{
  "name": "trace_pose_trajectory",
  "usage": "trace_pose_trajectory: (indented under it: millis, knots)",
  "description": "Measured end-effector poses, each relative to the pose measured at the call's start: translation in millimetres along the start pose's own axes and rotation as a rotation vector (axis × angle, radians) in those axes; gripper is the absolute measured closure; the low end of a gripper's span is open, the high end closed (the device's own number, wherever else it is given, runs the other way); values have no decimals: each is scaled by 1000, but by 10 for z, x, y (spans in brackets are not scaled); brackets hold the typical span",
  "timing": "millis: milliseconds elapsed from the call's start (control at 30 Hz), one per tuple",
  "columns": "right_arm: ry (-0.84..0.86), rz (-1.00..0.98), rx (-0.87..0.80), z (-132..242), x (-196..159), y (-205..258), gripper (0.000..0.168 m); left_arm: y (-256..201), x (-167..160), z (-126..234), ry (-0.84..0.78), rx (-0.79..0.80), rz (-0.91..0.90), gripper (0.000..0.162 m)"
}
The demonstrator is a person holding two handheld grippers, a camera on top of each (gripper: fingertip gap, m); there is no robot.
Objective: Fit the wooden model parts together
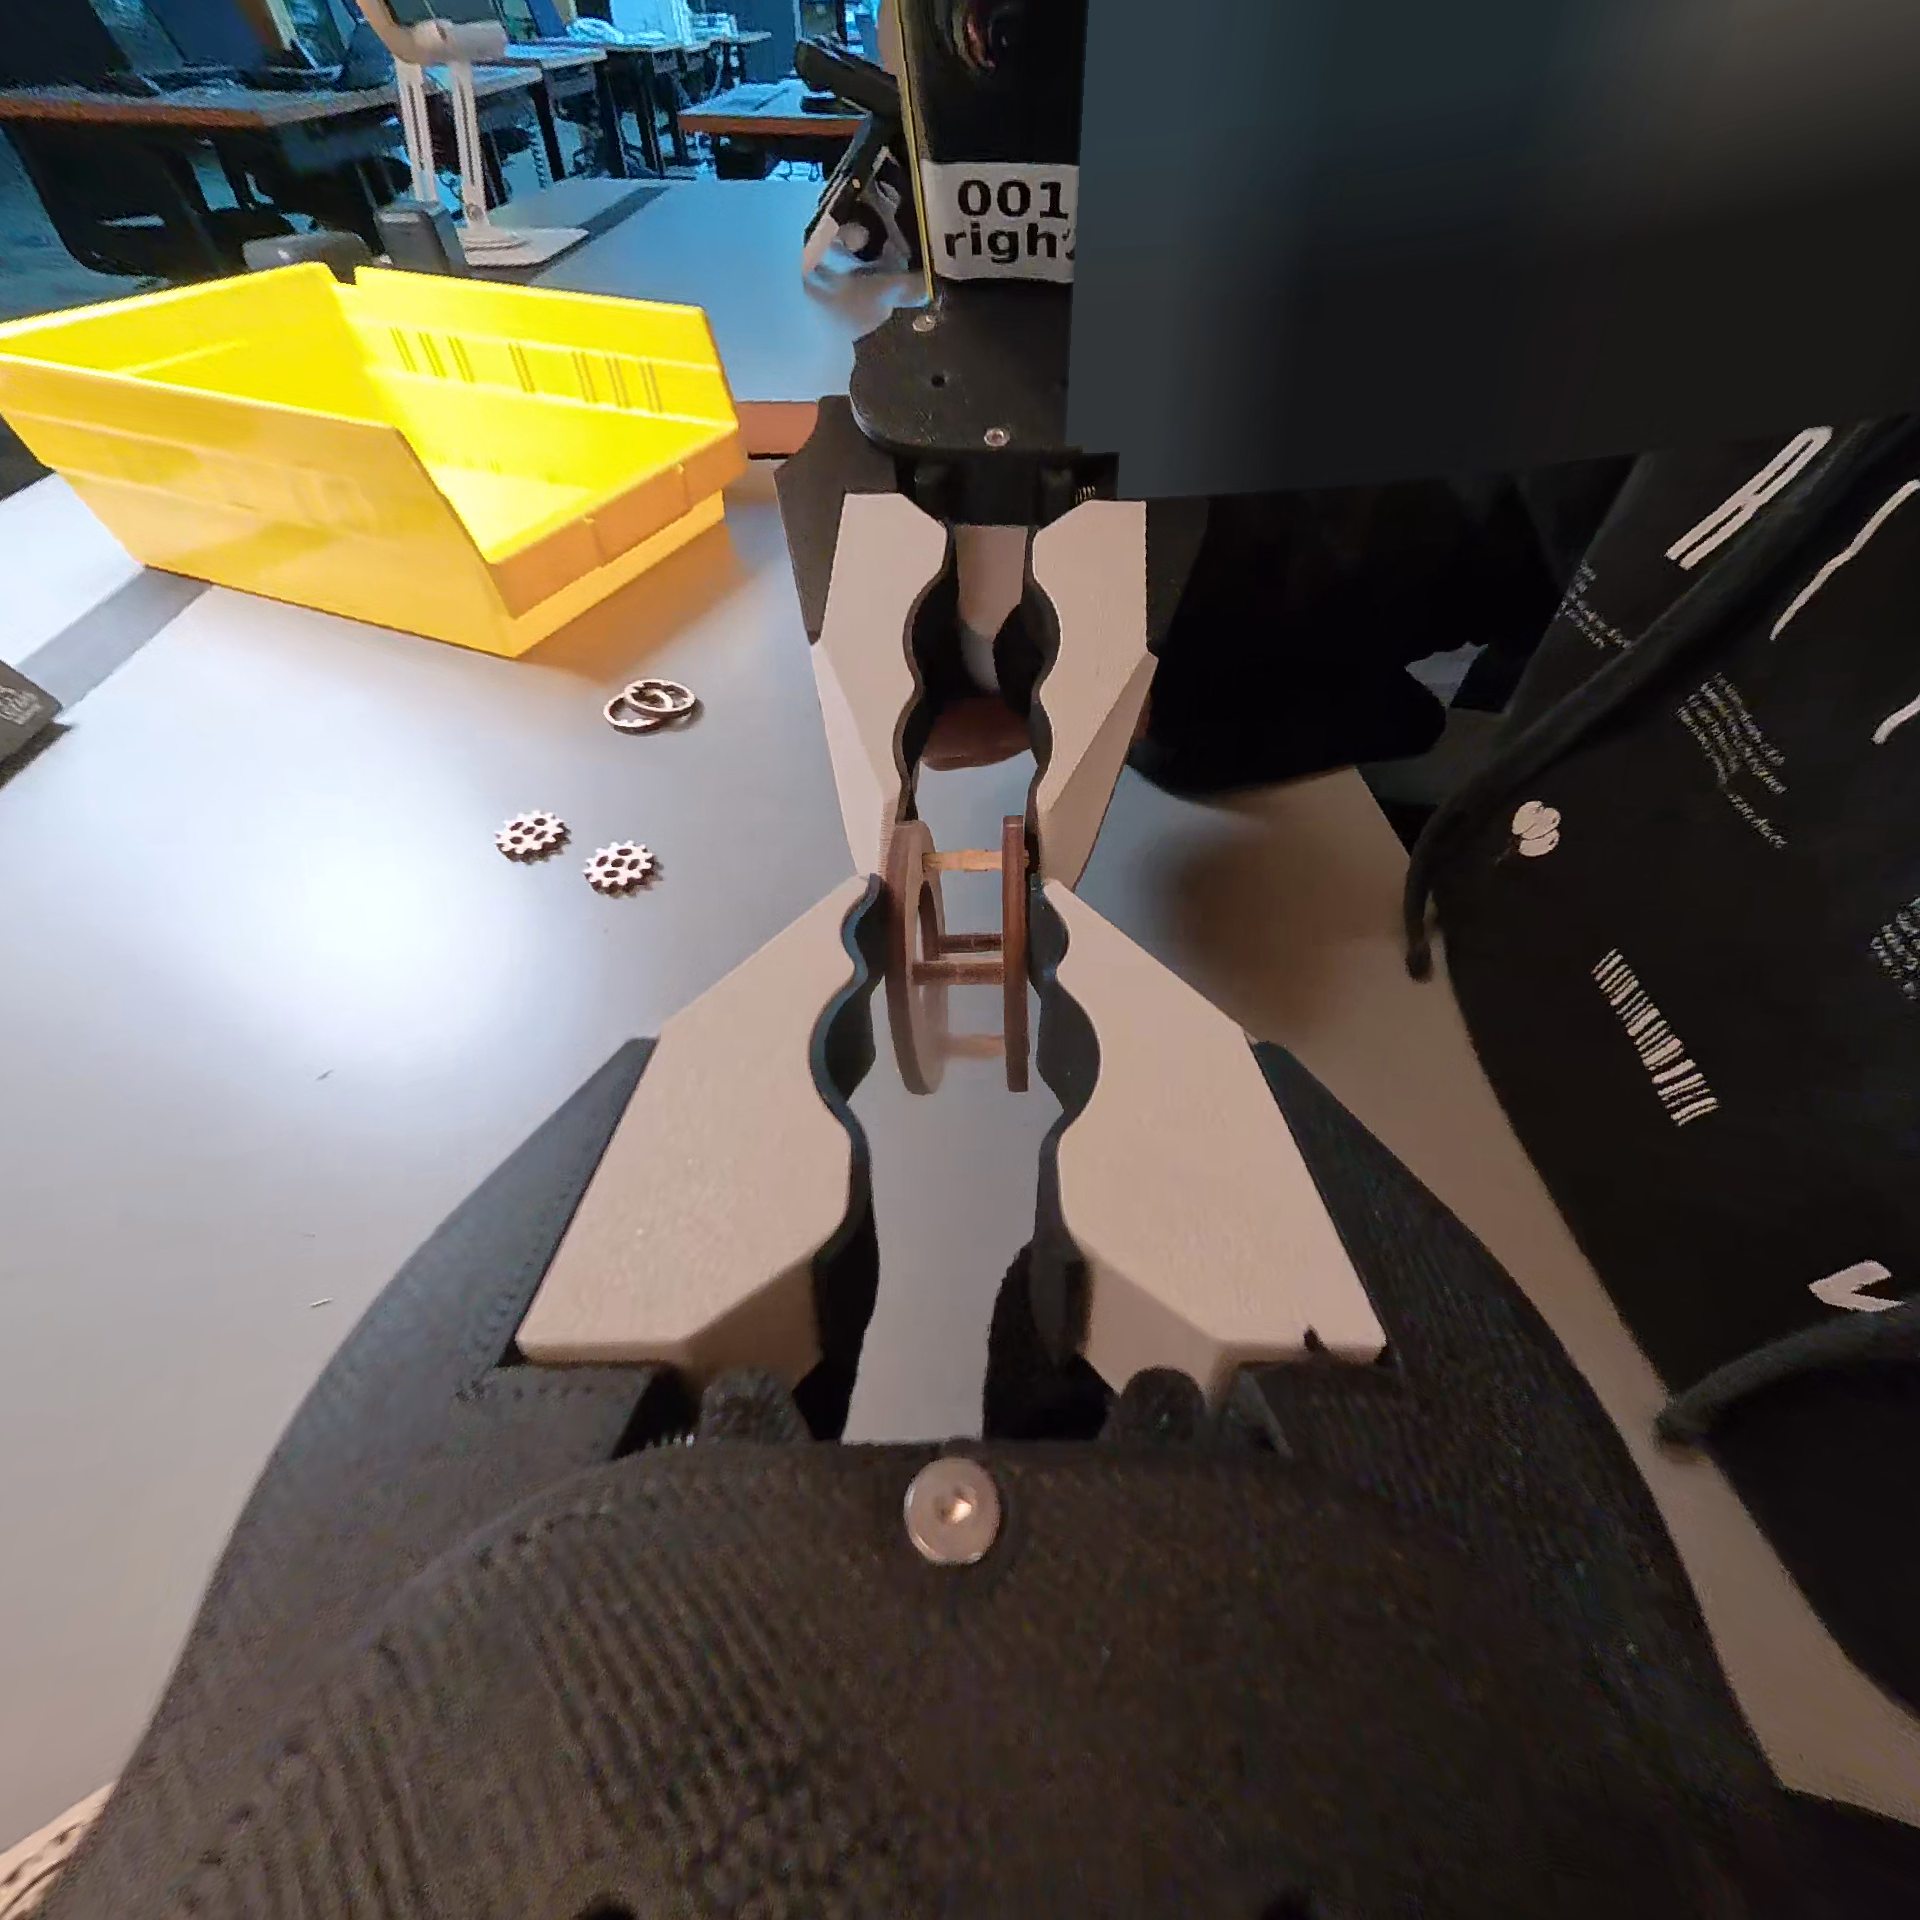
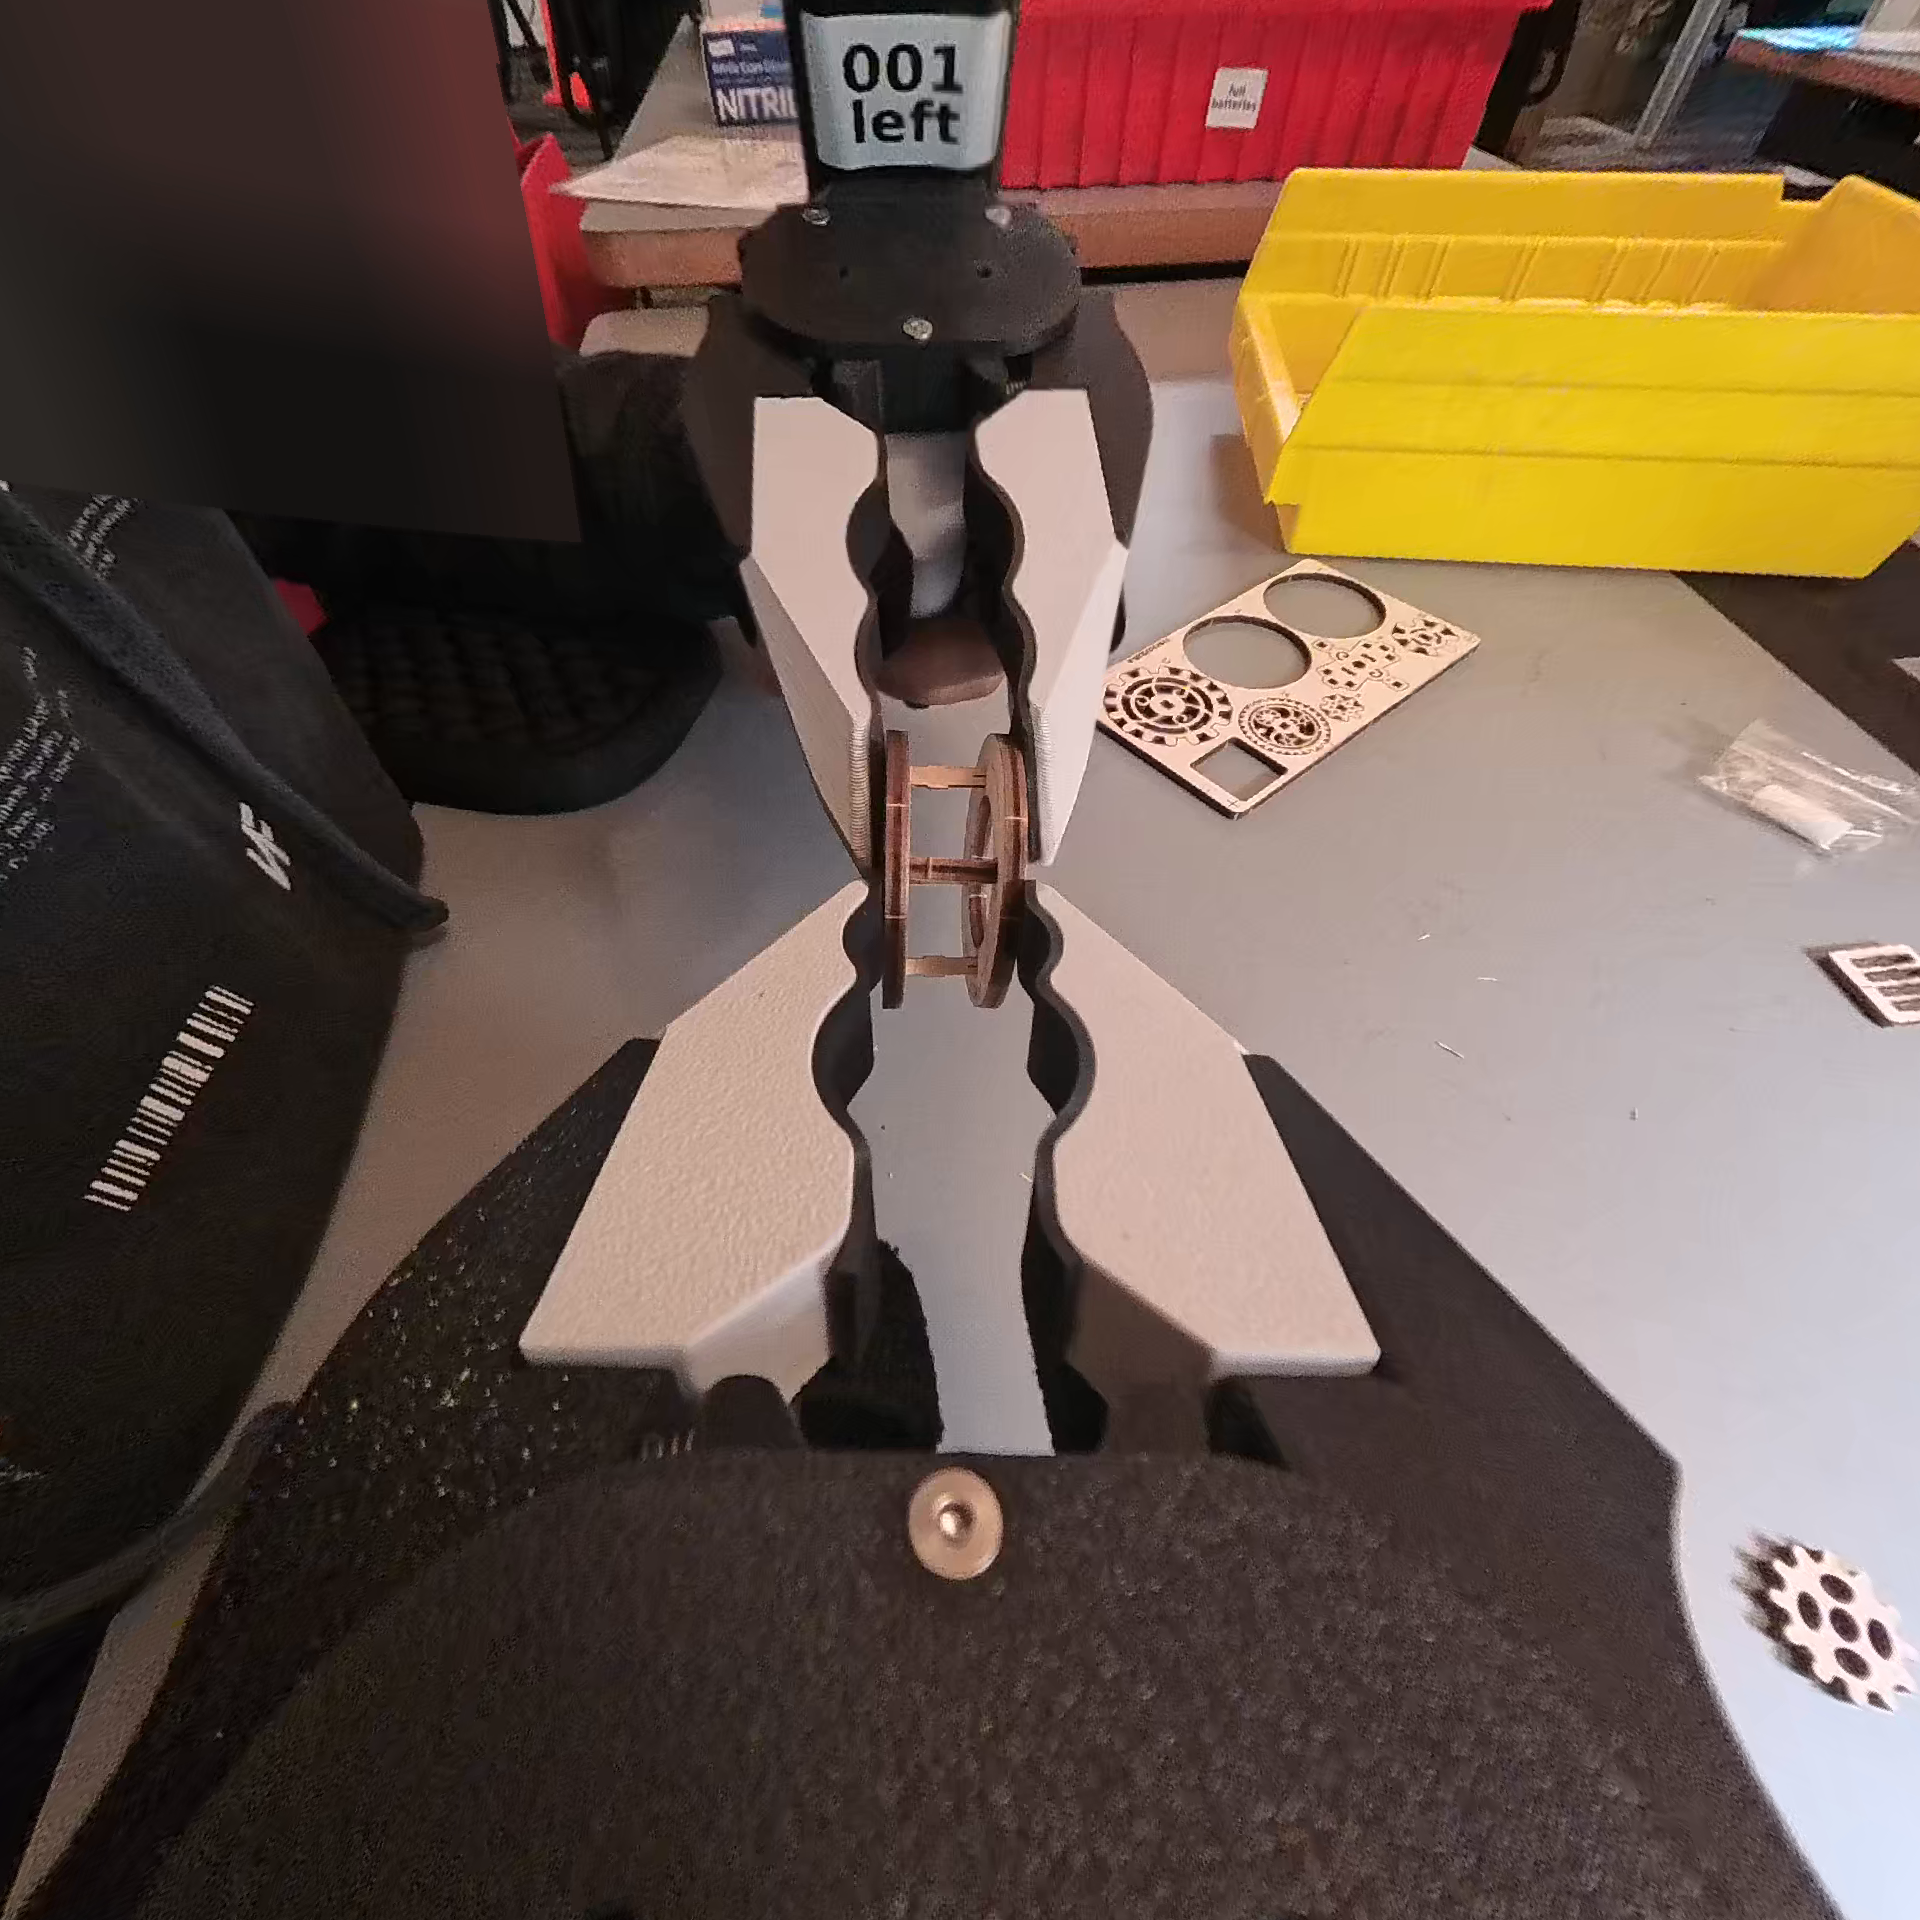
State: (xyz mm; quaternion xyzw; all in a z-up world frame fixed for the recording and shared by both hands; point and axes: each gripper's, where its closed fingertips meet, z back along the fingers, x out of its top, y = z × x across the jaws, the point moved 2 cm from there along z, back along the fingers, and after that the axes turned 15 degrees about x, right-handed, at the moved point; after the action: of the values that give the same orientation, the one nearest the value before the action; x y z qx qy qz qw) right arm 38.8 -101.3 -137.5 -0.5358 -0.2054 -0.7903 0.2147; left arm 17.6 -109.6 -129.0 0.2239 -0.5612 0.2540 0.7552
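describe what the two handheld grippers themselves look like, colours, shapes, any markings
Both match. The left gripper and right gripper each have two light grey fingers with wavy black inner edges, tapering to the tips. They sit in a black textured printed body with a silver screw at its centre. Each black handle carries a white label with black writing. No cables are visible.

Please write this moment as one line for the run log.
left gripper: shut on wooden wheel frame | right gripper: shut on same frame, opposite side | loose: two gears, two rings on table
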Motion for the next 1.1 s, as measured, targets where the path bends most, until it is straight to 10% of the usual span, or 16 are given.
trace_pose_trajectory:
  millis: [400,1100]
  knots:
    - [-221,-48,64,113,243,27,146,41,228,73,-227,-98,247,137]
    - [-183,-29,106,93,203,78,145,-43,174,65,-175,-150,250,137]
